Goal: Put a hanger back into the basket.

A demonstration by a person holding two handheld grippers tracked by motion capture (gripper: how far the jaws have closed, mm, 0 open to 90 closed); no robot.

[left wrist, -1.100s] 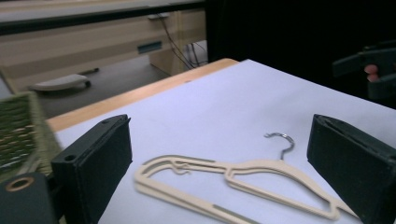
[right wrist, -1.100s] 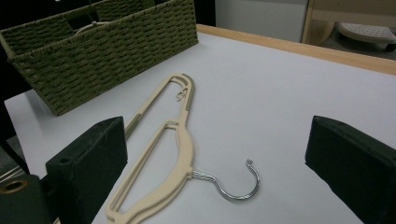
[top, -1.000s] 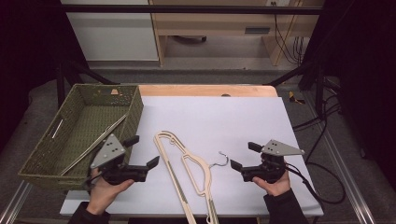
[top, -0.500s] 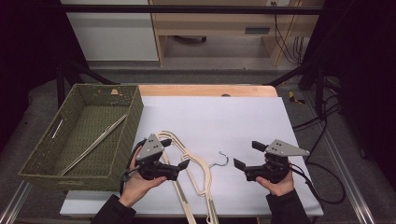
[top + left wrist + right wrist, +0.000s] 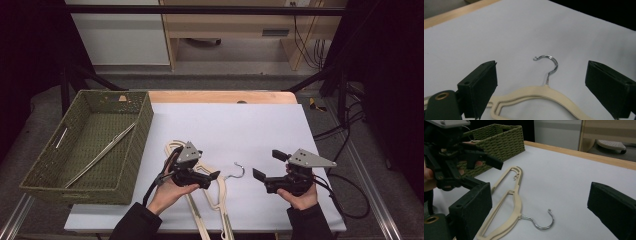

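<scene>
Over the last second my left gripper has crossed from beside the green wicker basket to the middle of the white table, where it now hovers over the cream hanger; my right gripper has barely shifted. In the left gripper view the jaws stand wide apart, one on each side of the hanger's neck, with the silver hook lying flat on the table between them and nothing pinched. The hanger rests on the white surface near the front edge, its body running toward the person and its hook pointing toward the right gripper. A second cream hanger lies partly under the first, reaching back toward the basket. The right gripper, jaws also spread and empty, is held just above the table, near the hook but apart from it. In the basket a thin metal rod lies slanted across the woven floor.
</scene>
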